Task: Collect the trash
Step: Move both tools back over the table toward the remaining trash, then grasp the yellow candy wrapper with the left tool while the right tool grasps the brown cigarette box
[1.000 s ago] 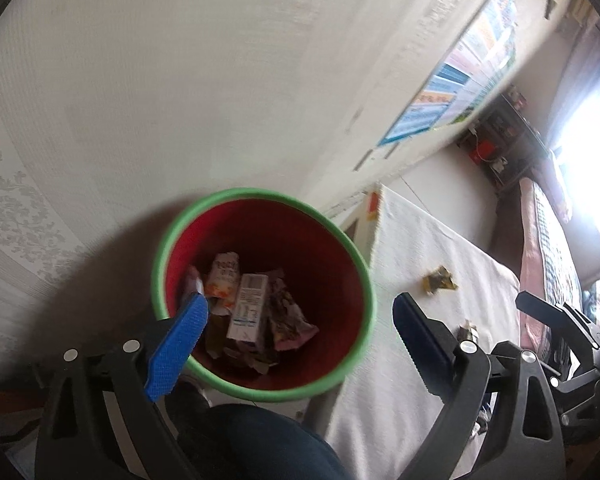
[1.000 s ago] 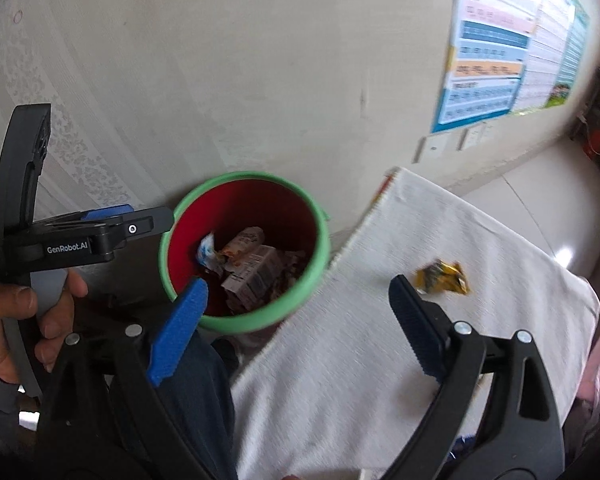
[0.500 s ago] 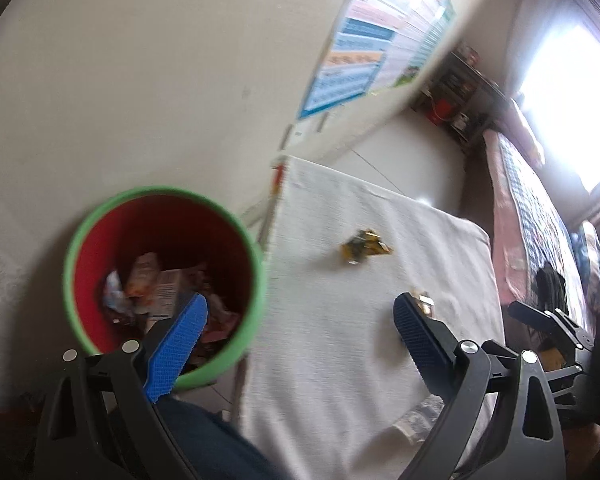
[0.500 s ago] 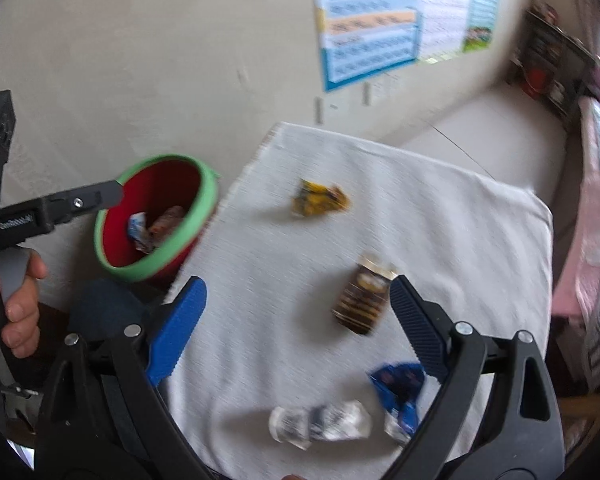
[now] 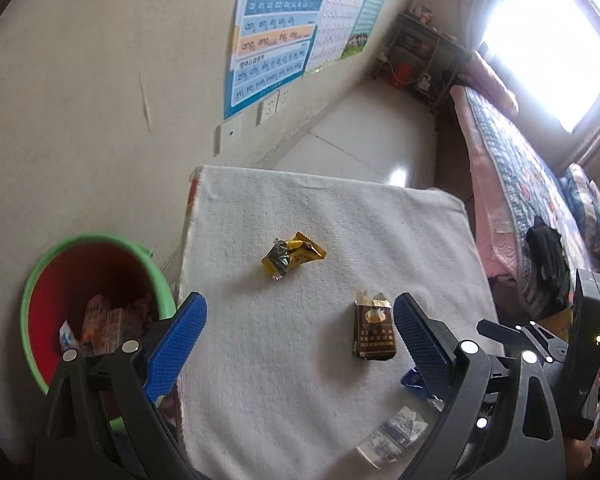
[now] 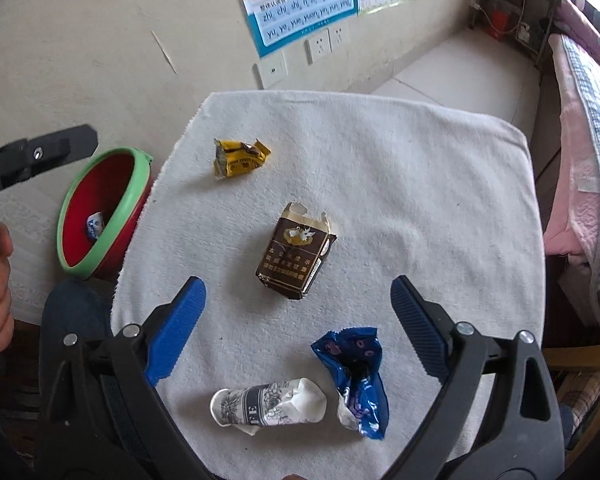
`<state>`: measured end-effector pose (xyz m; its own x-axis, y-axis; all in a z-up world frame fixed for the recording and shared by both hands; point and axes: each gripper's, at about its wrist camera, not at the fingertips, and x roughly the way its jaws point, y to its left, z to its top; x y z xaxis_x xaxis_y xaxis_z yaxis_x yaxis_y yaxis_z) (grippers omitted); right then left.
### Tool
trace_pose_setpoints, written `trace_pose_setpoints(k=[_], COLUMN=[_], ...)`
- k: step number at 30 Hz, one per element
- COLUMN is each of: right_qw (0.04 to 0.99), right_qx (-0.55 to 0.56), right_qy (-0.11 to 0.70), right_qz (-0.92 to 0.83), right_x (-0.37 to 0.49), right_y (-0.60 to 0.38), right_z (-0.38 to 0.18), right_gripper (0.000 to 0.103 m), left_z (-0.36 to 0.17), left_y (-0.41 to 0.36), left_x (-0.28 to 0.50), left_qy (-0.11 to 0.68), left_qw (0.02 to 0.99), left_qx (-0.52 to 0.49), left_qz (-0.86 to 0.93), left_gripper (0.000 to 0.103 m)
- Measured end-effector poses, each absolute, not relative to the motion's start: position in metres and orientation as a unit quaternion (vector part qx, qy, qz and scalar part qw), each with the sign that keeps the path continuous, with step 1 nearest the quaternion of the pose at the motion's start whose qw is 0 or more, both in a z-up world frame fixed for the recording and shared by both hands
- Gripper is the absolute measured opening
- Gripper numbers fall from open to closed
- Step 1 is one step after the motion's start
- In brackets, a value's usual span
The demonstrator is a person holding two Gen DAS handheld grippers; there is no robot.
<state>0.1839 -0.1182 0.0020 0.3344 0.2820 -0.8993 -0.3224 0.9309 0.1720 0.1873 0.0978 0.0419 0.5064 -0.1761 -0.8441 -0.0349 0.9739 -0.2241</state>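
Four pieces on your counter (image 6: 420, 184): yellow wrapper (image 6: 240, 158), brown pack (image 6: 296, 250), blue wrapper (image 6: 356, 376), crumpled tube (image 6: 268, 402). One bin (image 6: 100, 216) at left. Both your left gripper (image 5: 300, 344) and right gripper (image 6: 298, 328) hover above, jaws wide, empty.

A white towel-covered table (image 6: 420, 184) carries yellow wrapper (image 6: 240, 158), cigarette pack (image 6: 294, 252), blue wrapper (image 6: 356, 376), crumpled cup (image 6: 268, 402).
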Motion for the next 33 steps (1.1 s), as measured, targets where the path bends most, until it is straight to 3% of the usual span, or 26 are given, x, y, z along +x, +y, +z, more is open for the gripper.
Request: trace_pose_setpoints(k=[9, 23, 33], right_qw=[0.789, 0.764, 0.759], right_qx=[-0.011, -0.013, -0.030], right_qy=[0.588, 0.627, 0.632], right_qz=[0.178, 0.152, 0.153], right_x=[0.206, 0.238, 0.242], right_y=[-0.100, -0.082, -0.079], right_z=[-0.041, -0.089, -0.103], right_gripper=[0.092, 0.092, 0.068], left_z=[0.001, -0.071, -0.103], left_y=[0.086, 0.079, 0.069], left_x=[0.238, 0.300, 0.310], left_qy=[0.541, 0.590, 0.607], left_qw=[0.839, 0.803, 0.789], left_qx=[-0.025, 0.015, 0.026], left_qz=[-0.058, -0.082, -0.088], left_gripper=[0.090, 0.088, 0.067])
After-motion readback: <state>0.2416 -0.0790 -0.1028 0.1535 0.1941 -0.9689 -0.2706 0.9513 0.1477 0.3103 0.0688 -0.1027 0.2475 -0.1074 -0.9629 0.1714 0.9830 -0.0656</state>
